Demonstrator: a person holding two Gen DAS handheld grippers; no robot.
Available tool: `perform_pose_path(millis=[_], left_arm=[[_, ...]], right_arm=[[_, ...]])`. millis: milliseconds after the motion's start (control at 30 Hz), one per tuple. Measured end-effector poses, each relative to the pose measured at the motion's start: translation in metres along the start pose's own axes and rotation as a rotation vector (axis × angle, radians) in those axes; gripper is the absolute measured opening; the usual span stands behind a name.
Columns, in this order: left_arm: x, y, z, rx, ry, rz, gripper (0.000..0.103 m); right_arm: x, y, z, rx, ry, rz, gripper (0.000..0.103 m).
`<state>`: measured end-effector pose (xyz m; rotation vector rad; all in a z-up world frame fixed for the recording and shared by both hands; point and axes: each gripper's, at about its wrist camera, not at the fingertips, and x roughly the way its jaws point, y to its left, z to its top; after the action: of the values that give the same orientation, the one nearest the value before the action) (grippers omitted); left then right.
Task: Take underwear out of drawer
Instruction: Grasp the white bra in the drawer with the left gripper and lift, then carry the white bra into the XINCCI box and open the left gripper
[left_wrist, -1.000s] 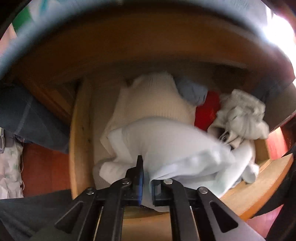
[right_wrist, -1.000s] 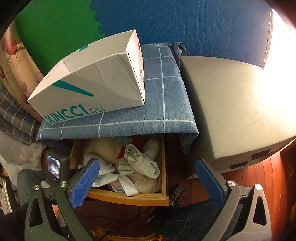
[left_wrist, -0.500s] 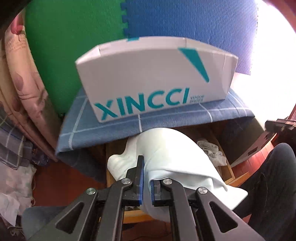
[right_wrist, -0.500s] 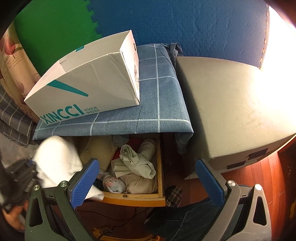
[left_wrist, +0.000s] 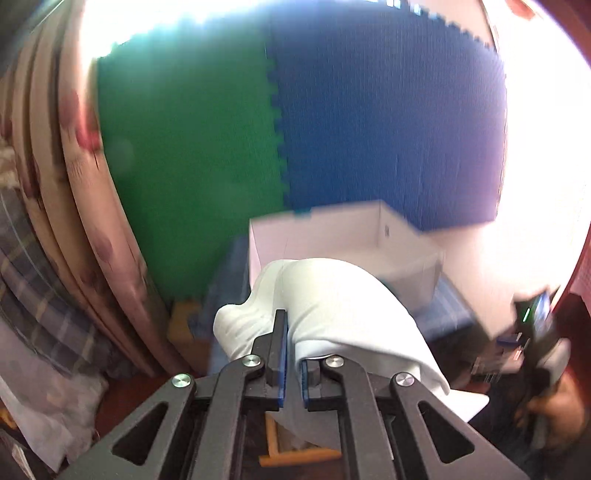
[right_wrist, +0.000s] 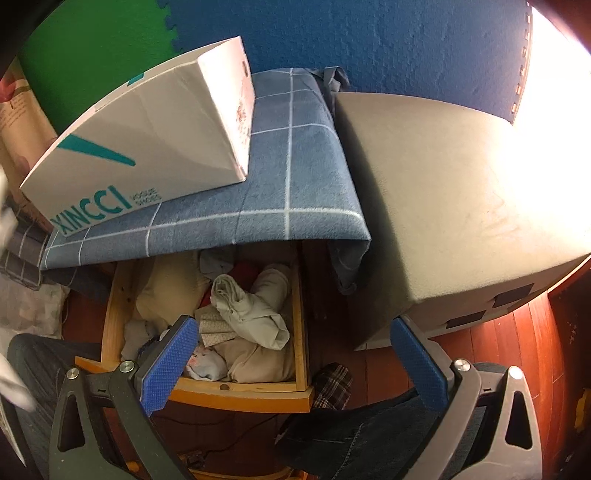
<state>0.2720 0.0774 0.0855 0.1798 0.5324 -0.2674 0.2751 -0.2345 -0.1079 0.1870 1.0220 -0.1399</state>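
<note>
Underwear (left_wrist: 332, 310) hangs pinched in the left gripper (left_wrist: 291, 369), lifted above the drawer (right_wrist: 236, 395). Right gripper (right_wrist: 295, 369) fingers stand wide, empty. Best keep the pinch firm and carry it clear of the box (right_wrist: 155, 147).

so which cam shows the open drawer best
The right wrist view: the drawer sits open below the blue checked cloth, its clothes in plain sight. The left wrist view shows only a wooden sliver behind the held white garment.
</note>
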Motion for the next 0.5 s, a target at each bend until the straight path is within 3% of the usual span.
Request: perform_pose_path(millis=[333, 500], left_arm=[[-0.086, -0.011, 0.092, 0.064, -0.242, 0.054, 0.005], [-0.084, -0.019, 0.119, 0.079, -0.303, 0.069, 0.005]], right_arm=[[-0.004, 0.002, -0.003, -0.012, -0.017, 0.005, 0.103], [0.000, 0.002, -0.004, -0.009, -0.009, 0.012, 0.103]])
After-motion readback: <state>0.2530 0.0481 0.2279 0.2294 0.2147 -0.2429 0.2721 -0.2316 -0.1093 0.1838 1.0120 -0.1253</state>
